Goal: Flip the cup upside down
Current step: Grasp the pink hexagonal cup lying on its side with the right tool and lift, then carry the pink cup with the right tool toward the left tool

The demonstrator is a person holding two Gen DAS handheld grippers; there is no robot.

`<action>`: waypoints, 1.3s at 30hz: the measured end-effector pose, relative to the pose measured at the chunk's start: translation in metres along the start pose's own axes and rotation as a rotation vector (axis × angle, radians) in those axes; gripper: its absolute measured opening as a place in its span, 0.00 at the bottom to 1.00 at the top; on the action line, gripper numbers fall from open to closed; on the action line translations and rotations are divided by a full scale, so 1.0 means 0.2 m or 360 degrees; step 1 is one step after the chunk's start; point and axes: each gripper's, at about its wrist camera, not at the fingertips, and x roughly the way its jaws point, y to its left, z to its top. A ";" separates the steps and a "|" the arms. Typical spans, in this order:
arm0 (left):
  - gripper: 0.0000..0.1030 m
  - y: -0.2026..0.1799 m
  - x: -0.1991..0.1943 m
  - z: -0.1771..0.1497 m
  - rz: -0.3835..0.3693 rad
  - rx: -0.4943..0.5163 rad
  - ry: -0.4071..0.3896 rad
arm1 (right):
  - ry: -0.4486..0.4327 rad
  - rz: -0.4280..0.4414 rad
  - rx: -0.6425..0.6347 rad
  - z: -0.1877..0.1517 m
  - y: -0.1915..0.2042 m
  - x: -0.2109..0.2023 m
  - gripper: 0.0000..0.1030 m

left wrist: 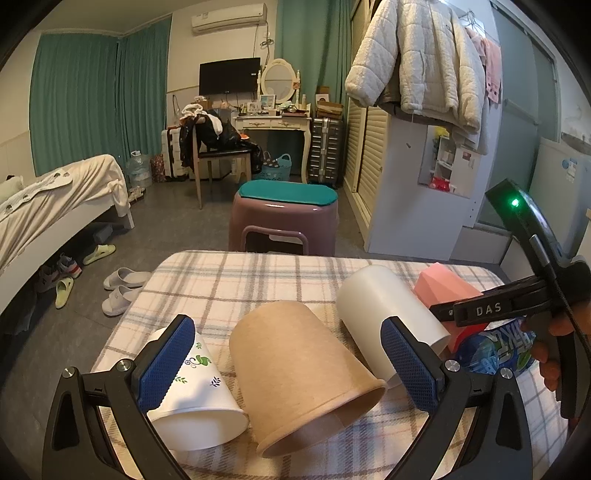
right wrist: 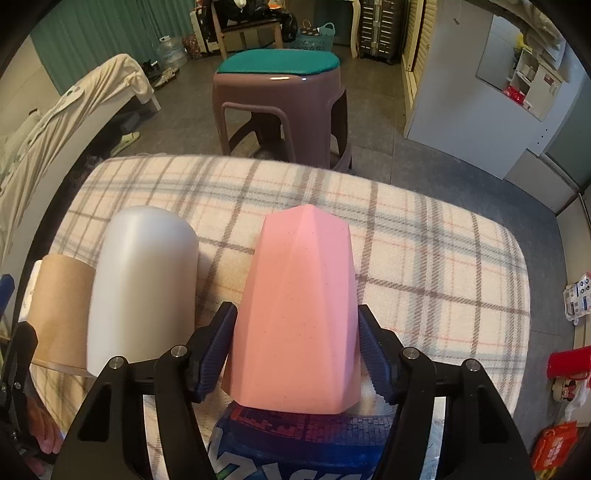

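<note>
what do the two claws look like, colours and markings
Both the left claw and the right claw have black frames with silver screws and blue textured pads. The right one's body bears white "DAS" lettering, a green light and a thin black cable.

"DAS" on right gripper [left wrist: 487,309]

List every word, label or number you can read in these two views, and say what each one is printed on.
"DAS": white letters on the black arm of the right gripper, seen from the left wrist view.
Large white lettering on the blue packet: cut off and distorted, not readable in either view.
Logo on the air conditioner: too small to read.
Labels on the small boxes on the floor: too blurred to read.
Floral paper cup: printed leaves only, no text.
</note>
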 end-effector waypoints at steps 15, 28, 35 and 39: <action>1.00 0.07 -0.33 0.04 -0.0016 -0.0059 -0.0154 | -0.0375 0.0041 -0.0036 -0.16 0.20 -0.69 0.62; 1.00 0.24 -0.57 -0.17 -0.0028 -0.0061 -0.0122 | -0.0301 0.0026 0.0040 -0.65 0.51 -0.68 0.62; 1.00 0.35 -0.60 -0.28 -0.0006 -0.0053 -0.0076 | -0.0178 0.0011 0.0133 -0.76 0.59 -0.45 0.62; 1.00 0.38 -0.60 -0.31 -0.0004 -0.0059 -0.0056 | -0.0151 -0.0035 0.0135 -0.79 0.59 -0.39 0.62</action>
